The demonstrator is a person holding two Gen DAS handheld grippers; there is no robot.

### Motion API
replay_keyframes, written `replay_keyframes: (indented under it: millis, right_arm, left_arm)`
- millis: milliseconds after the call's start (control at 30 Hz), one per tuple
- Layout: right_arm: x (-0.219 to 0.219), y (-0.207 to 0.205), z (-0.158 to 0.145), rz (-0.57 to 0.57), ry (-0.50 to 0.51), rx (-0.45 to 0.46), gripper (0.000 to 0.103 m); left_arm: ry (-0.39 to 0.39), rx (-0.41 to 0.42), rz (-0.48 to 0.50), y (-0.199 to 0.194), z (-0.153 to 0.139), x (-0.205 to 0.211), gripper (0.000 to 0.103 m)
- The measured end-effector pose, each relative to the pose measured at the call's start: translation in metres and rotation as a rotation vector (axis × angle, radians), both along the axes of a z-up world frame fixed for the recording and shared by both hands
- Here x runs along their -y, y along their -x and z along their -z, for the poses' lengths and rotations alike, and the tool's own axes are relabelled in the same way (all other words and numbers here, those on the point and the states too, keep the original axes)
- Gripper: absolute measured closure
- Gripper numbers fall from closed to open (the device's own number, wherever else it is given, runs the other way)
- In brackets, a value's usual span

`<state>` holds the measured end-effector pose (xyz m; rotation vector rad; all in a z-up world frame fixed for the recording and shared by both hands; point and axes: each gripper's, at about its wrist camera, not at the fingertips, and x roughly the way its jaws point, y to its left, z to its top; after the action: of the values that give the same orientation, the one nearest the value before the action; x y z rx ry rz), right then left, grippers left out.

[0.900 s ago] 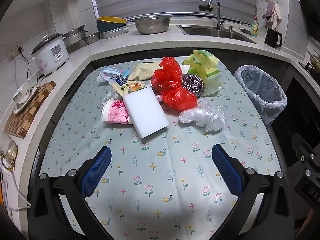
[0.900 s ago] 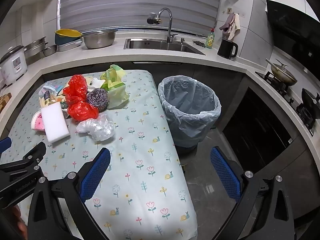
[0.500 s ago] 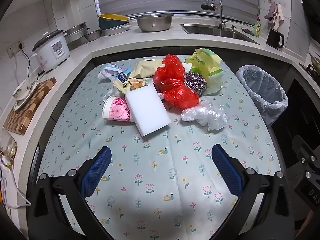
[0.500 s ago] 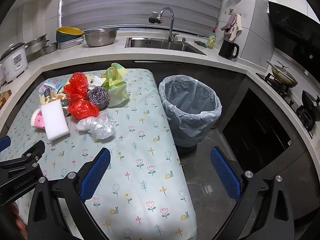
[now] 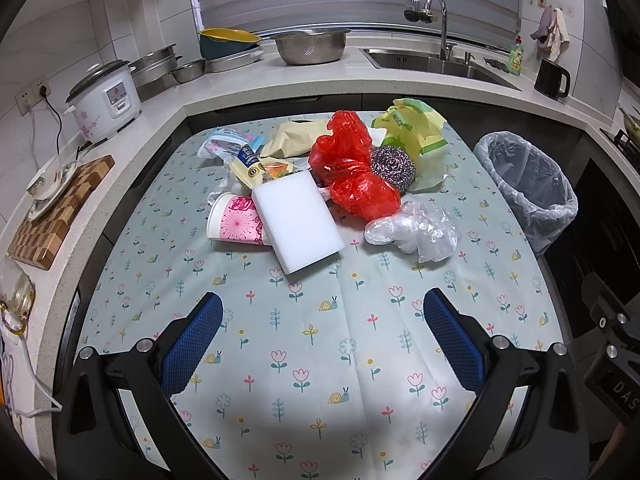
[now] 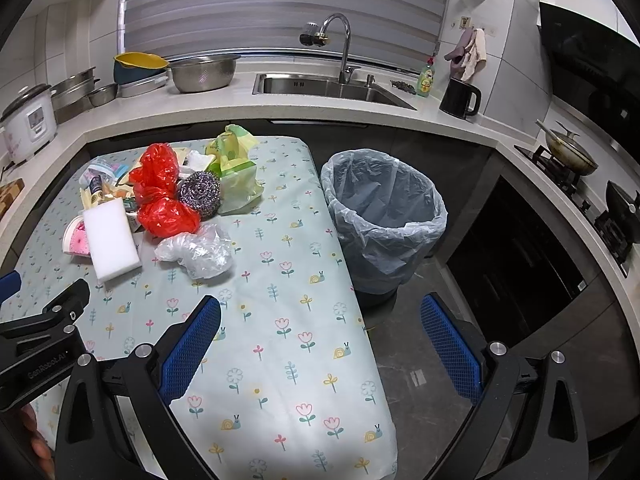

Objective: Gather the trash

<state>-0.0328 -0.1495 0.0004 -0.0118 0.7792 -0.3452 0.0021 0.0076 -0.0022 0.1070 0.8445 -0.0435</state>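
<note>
A heap of trash lies at the far part of the flowered tablecloth (image 5: 312, 344): a white sponge block (image 5: 298, 226), a pink paper cup (image 5: 236, 222) on its side, red plastic bags (image 5: 352, 172), a steel scourer (image 5: 392, 166), a yellow-green bag (image 5: 420, 136) and a crumpled clear bag (image 5: 416, 230). The lined bin (image 6: 384, 216) stands on the floor right of the table. My left gripper (image 5: 322, 320) is open above bare cloth, short of the heap. My right gripper (image 6: 320, 326) is open over the table's right edge, nothing between its fingers.
A counter wraps around the table, with a rice cooker (image 5: 106, 98), metal bowls (image 5: 310, 46), a sink (image 6: 328, 88) and a black kettle (image 6: 458, 98). A stove with a pan (image 6: 570, 154) is at the right. A wooden board (image 5: 60, 210) lies on the left counter.
Both views have shifted slightly: the heap and bin sit a little lower and nearer in the frames. Nothing was grasped or displaced.
</note>
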Motion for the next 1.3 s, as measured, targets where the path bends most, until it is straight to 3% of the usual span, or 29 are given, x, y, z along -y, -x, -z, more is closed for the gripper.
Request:
replay_keyframes:
  millis: [800, 1300]
  right_arm:
    - [0.001, -0.005, -0.003, 0.002, -0.009, 0.003, 0.007]
    - [-0.004, -0.012, -0.008, 0.033, -0.008, 0.009, 0.007]
  left_arm:
    - [0.003, 0.037, 0.005, 0.003, 0.000, -0.002, 0.007]
    - [-0.022, 0.013, 0.033, -0.006, -0.001, -0.001, 0.007]
